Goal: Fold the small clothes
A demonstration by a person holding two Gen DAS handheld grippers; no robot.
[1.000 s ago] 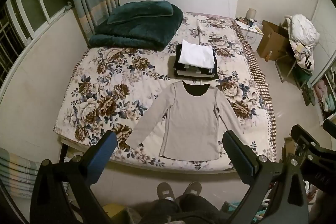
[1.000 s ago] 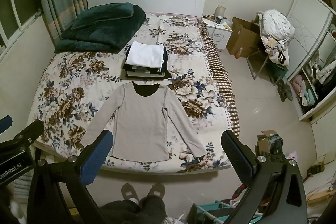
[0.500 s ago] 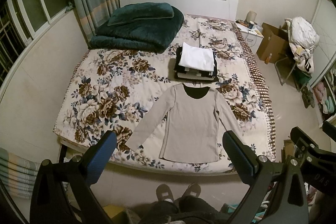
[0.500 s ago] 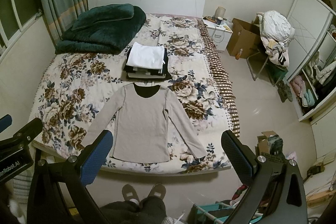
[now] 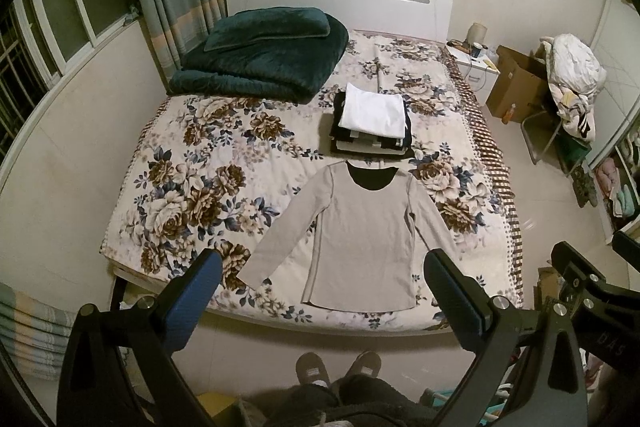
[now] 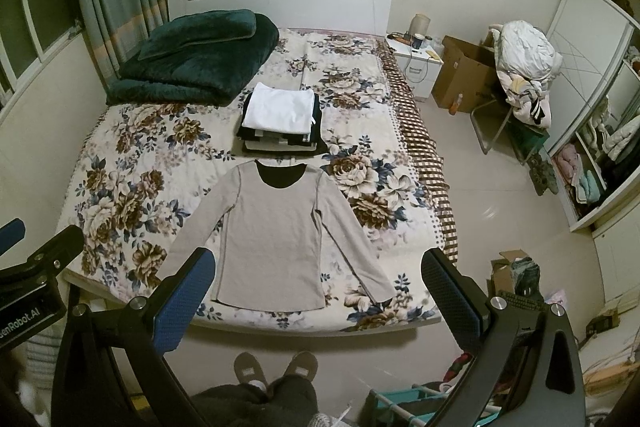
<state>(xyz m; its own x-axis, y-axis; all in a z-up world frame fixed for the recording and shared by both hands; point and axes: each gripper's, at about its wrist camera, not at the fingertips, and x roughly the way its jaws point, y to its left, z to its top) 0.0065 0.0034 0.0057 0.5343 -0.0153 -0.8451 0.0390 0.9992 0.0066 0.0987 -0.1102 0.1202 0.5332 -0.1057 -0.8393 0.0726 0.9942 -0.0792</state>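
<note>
- Grey long-sleeve shirt lies flat and face-up on the bed, at the near (foot) edge, hem toward the person, collar toward the headboard.
- Long axis runs straight away from the cameras, hem-to-collar. Both sleeves are splayed out and down, cuffs near the mattress edge.
- Stack of folded clothes sits just beyond the collar, white piece on top. Looks close to touching the collar but I can't tell.
- Left claw: released, jaws wide apart, nothing between them. Held high and back from the bed, well apart from the shirt.
- Right claw: same, released and empty, also well apart from the shirt.
- Key relation: the shirt is ahead of and below both claws. In the left view it sits right of centre; in the right view it sits left of centre, so it lies between the two claws.
- Left sleeve cuff is the left claw's nearer target; right sleeve cuff is the right claw's.
- Judgement: folding not started on this piece. The next move likely needs both claws to drop toward the bed and take a sleeve or shoulder each.
- Person's feet are at the bed's foot.
</note>
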